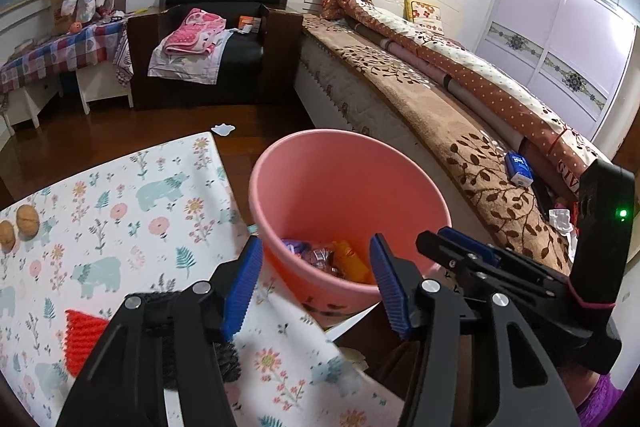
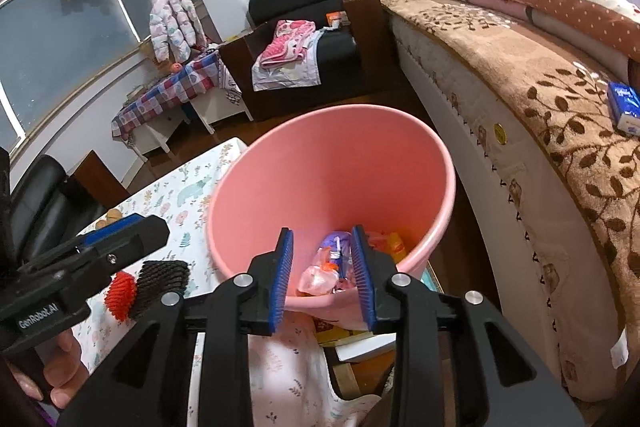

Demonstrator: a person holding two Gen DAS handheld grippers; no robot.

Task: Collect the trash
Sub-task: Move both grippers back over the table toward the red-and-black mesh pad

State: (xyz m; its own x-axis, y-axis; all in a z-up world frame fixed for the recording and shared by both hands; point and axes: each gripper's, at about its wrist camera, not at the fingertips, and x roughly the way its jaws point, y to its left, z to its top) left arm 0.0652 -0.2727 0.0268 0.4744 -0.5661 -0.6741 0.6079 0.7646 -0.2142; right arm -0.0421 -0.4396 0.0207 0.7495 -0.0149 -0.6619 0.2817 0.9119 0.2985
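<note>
While "GenRobot.AI" marks the left gripper [image 2: 100, 231], both grippers' fingers [image 1: 242, 291] gape empty above the pink bin [image 2: 332, 163].

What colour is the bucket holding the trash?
The bucket is pink, seen best in the right wrist view.

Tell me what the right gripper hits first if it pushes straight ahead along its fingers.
Probably the trash inside the pink bin: the right gripper, open and empty, points down into its mouth at the wrappers on the bottom. Depth is unclear, so the near rim might come first.
</note>
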